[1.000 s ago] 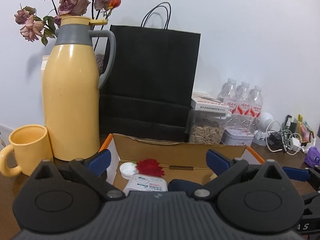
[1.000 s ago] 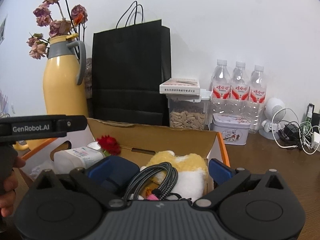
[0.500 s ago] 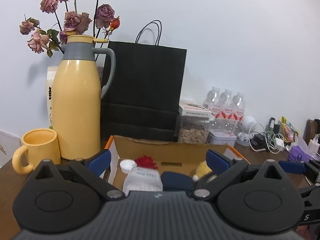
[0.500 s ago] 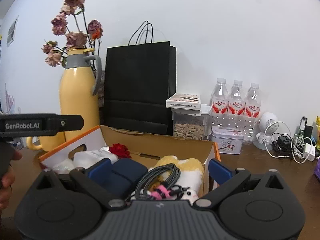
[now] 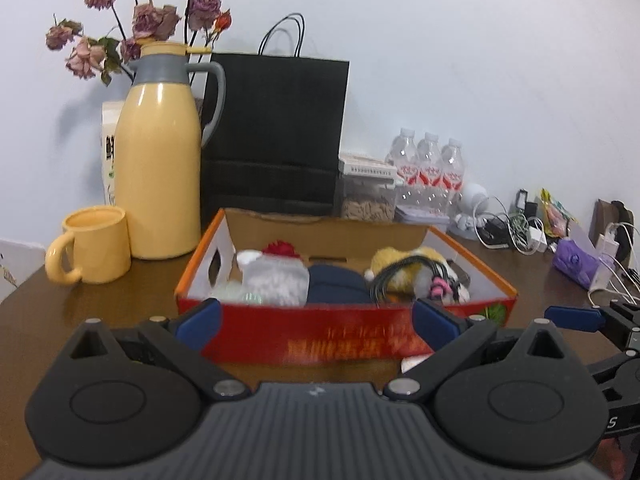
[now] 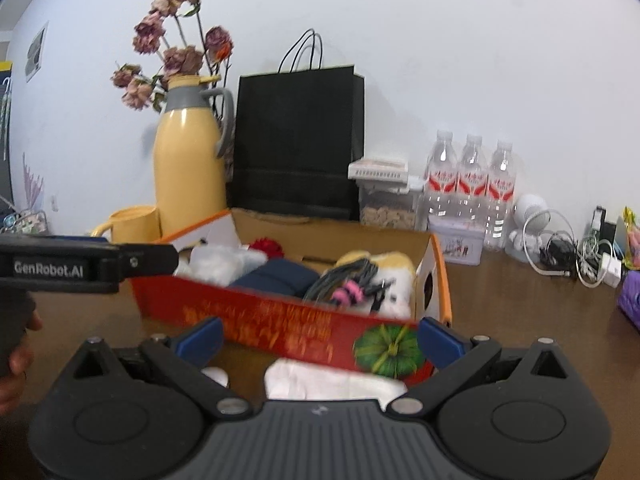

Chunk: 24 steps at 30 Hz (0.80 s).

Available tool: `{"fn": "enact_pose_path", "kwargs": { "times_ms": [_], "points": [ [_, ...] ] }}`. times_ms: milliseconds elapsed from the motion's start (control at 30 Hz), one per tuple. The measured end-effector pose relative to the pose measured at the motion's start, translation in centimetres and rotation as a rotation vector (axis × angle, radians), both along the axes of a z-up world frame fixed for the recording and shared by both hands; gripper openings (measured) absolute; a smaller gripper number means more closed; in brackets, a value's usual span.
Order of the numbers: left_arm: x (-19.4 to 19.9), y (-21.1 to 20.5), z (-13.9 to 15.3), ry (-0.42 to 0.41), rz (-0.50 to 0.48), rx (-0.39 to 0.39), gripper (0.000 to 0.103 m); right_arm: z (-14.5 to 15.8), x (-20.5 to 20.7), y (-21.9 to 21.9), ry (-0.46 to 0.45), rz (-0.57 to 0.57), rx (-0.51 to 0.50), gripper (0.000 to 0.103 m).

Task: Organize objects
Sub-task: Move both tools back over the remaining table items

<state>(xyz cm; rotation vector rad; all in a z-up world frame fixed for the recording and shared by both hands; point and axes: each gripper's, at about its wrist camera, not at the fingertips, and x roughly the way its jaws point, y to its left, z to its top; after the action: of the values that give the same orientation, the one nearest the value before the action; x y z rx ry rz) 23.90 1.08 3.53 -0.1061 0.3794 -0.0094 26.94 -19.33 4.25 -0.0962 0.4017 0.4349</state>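
Cardboard box (image 5: 344,336) lies just beyond both spread, empty tools.

Both wrist cameras look forward between spread jaws, close, sharing the red box (image 5: 344,340) (image 6: 280,332) ahead.

"GenRobot.AI" on left gripper (image 6: 88,266) body.
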Motion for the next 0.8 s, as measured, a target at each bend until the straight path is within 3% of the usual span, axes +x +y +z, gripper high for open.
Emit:
{"fn": "enact_pose_path", "kwargs": {
  "times_ms": [433, 800],
  "points": [
    [-4.8, 1.7, -2.7, 0.041, 0.011, 0.004, 0.103, -2.7, -4.2, -0.4, 0.065, 0.023, -0.034, 0.103],
    [-5.1, 3.0, -3.5, 0.071, 0.044, -0.033, 0.103, -3.5, -4.5, 0.0, 0.106, 0.024, -0.059, 0.103]
  ]
}}
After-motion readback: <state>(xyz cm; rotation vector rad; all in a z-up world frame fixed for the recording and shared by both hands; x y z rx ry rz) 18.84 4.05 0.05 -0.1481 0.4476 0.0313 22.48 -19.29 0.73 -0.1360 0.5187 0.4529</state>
